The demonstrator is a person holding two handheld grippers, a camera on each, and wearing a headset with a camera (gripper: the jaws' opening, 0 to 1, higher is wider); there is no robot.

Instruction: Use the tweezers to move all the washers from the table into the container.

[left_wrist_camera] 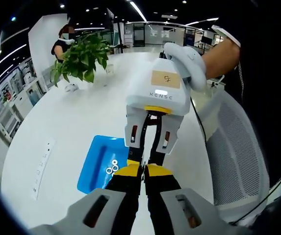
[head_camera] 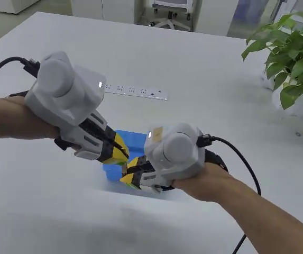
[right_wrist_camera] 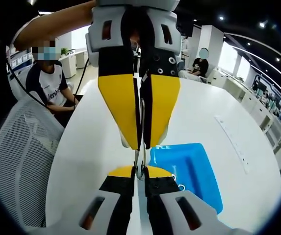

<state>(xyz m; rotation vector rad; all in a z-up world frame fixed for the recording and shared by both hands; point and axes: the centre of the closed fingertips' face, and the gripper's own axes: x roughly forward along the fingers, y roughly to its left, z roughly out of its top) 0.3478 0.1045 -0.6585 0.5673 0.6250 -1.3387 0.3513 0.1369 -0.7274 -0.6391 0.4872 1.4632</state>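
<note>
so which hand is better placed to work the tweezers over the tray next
Probably left: the tweezers look clamped lengthwise between the left tongs, while the right tongs only meet their end. Both hang over the blue tray, so grip decides.

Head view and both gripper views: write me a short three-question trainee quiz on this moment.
1. True or false: some washers already lie inside the blue container.
2. The left gripper and right gripper are: A) far apart; B) tip to tip above the container; C) side by side, pointing the same way.
3. Fill in: in the right gripper view, a thin metal pair of ____ runs between the closed jaws.
Key: 1 true; 2 B; 3 tweezers.
</note>
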